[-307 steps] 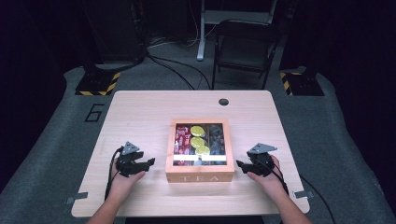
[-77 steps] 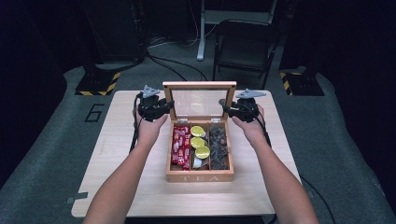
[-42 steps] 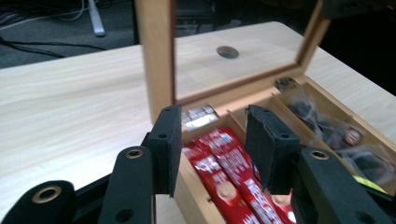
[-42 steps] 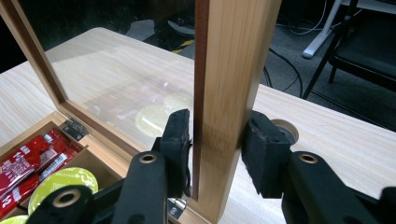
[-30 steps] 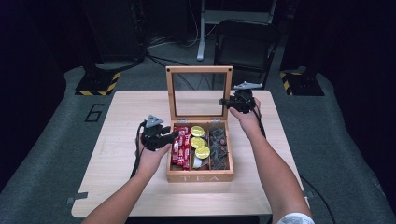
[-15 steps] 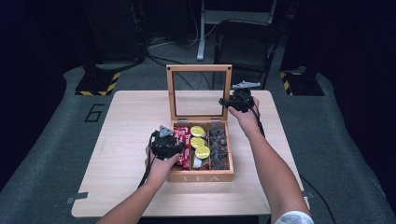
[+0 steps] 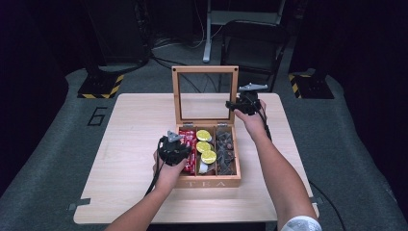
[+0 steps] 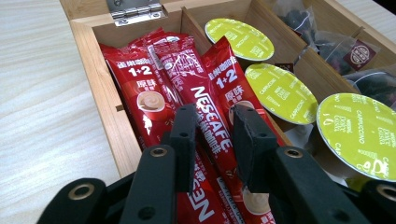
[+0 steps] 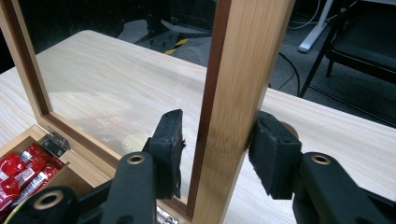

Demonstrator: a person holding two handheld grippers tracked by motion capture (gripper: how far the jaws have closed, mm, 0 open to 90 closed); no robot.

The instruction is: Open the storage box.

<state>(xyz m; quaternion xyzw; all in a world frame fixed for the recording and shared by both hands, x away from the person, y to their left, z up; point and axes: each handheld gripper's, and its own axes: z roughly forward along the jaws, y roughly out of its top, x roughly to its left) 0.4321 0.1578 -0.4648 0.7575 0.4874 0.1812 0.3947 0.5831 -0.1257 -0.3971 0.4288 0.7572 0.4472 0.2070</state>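
The Nescafé coffee stick lies in the tea box's left compartment, straddled by the left gripper, whose jaws are held apart. As a light, slippery, crushable sachet, it is best pinched mid-length. The lid frame is kept upright, clamped by the right gripper.

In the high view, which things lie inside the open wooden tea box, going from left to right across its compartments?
Red instant-coffee stick packets with the left gripper over them → round yellow-green foil-topped capsules → dark tea bags in clear wrappers.
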